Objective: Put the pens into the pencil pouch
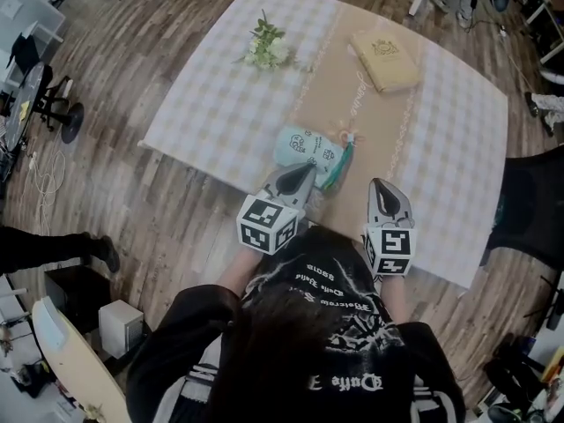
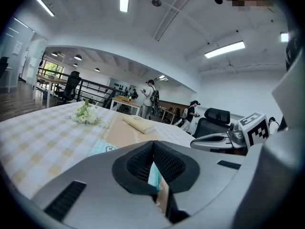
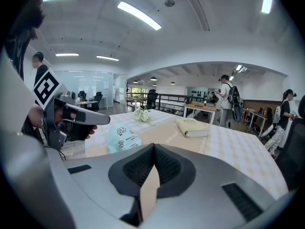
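Note:
A light teal pencil pouch (image 1: pixel 305 150) with small printed figures lies near the table's front edge, also seen in the left gripper view (image 2: pixel 102 148) and the right gripper view (image 3: pixel 121 138). A dark green strip (image 1: pixel 338 167) runs along its right side; I cannot tell whether it is a pen. My left gripper (image 1: pixel 306 175) hovers just in front of the pouch, jaws shut with nothing in them (image 2: pixel 153 144). My right gripper (image 1: pixel 381 186) is over the tan runner to the right of the pouch, shut and empty (image 3: pixel 153 147). No loose pens show on the table.
A tan book (image 1: pixel 385 60) lies at the back of the runner, and a small bunch of white flowers (image 1: pixel 267 47) is at the back left. The checked tablecloth (image 1: pixel 220 104) covers the table. A black chair (image 1: pixel 533 201) stands at the right edge.

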### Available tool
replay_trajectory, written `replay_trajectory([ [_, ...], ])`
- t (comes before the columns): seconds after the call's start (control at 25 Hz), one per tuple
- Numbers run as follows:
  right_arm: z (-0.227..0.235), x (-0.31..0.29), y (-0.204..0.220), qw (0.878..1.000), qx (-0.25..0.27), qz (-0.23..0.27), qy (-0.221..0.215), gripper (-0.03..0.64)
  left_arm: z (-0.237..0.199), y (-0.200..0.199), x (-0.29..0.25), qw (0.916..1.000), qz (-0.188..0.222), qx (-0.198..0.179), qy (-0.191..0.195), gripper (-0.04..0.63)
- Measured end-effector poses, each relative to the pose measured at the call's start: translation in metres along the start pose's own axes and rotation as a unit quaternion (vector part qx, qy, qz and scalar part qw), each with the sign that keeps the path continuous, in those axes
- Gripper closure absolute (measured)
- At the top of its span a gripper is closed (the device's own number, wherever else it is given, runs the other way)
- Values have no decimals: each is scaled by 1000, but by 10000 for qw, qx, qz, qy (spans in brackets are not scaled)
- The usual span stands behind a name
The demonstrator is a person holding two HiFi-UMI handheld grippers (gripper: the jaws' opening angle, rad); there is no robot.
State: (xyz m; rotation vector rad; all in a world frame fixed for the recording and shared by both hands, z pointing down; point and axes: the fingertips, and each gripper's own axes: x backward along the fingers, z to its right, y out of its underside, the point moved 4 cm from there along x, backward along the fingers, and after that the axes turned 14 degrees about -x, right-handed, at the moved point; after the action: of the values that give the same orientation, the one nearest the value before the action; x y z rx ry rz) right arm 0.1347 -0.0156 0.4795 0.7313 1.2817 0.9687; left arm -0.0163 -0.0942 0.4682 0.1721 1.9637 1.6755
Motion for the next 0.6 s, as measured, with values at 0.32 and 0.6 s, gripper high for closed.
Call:
replay_trajectory([
  [0.32, -6, -2, 7, 9998, 92, -145, -41, 609, -7, 4, 1, 9999, -65, -82, -83, 575],
  [0.6, -5, -4, 9, 9998, 96, -164, -19, 609, -8, 4, 0, 9998, -81, -129, -127, 575],
])
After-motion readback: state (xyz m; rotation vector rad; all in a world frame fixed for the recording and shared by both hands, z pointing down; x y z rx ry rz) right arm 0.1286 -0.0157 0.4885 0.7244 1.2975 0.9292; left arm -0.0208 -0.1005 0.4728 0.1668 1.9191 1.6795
